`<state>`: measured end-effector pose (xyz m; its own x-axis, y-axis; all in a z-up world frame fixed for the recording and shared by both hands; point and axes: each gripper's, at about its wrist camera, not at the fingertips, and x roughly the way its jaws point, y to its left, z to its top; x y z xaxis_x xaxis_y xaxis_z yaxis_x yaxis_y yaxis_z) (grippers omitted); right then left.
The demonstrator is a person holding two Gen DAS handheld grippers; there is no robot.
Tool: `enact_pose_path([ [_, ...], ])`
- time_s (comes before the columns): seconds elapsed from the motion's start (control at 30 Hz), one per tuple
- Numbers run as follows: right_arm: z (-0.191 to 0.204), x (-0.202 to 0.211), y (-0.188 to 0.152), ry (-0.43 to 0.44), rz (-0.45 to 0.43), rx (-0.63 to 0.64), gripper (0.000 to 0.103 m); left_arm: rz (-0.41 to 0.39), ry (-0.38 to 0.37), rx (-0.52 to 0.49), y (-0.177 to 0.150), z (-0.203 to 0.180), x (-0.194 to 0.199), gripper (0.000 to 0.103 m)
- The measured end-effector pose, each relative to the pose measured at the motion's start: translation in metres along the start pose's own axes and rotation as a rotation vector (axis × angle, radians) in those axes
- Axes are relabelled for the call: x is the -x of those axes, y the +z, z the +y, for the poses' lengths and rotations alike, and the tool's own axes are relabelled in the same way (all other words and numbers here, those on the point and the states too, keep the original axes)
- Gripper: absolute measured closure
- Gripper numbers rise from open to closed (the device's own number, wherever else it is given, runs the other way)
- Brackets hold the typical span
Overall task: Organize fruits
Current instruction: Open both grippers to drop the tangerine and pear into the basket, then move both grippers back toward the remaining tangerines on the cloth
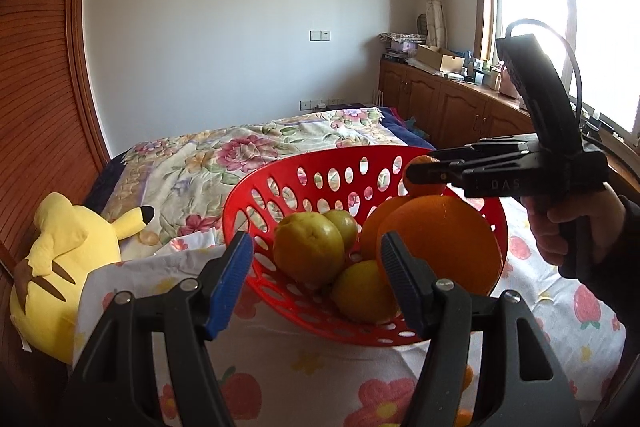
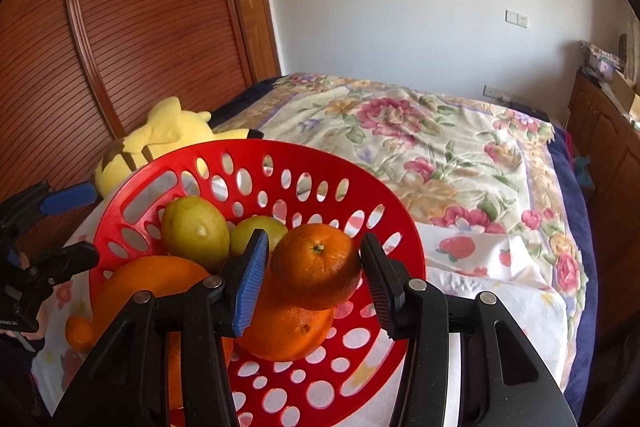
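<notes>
Red perforated plastic basket point(image 2: 132, 183) sits on a strawberry-print cloth point(image 2: 492, 267) on the bed, holding yellow-green lemons point(image 2: 196, 227) and large oranges point(image 2: 288, 331). The right gripper point(image 2: 316, 267) has a small round orange point(image 2: 316, 263) between its pads above the pile, its left pad standing just clear of the peel; whether the other pad touches cannot be told. The left gripper point(image 1: 316, 267) hovers with jaws apart and nothing between them before the basket's near rim. A yellow plush toy point(image 1: 60, 267) lies beside the basket.
</notes>
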<state>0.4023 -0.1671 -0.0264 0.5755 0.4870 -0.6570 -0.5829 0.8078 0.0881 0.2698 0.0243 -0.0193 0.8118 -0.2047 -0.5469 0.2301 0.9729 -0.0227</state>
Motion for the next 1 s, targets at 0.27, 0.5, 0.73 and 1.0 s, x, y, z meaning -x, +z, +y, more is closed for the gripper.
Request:
enact_pose_path([
  [0.27, 0.002, 0.009, -0.002, -0.013, -0.023, -0.01, 0.053, 0.0, 0.009, 0.015, -0.008, 0.005, 0.011, 0.037],
  [0.5, 0.012, 0.035, -0.009, -0.029, -0.057, -0.002, 0.053, -0.001, 0.033, 0.009, -0.02, 0.003, 0.028, 0.037],
  [0.73, 0.027, 0.066, -0.028, -0.049, -0.086, -0.001, 0.053, 0.003, 0.049, 0.011, -0.038, 0.005, 0.054, 0.036],
  [1.0, 0.049, 0.094, -0.047, -0.051, -0.103, -0.011, 0.053, 0.014, 0.069, 0.019, -0.059, 0.007, 0.079, 0.036],
])
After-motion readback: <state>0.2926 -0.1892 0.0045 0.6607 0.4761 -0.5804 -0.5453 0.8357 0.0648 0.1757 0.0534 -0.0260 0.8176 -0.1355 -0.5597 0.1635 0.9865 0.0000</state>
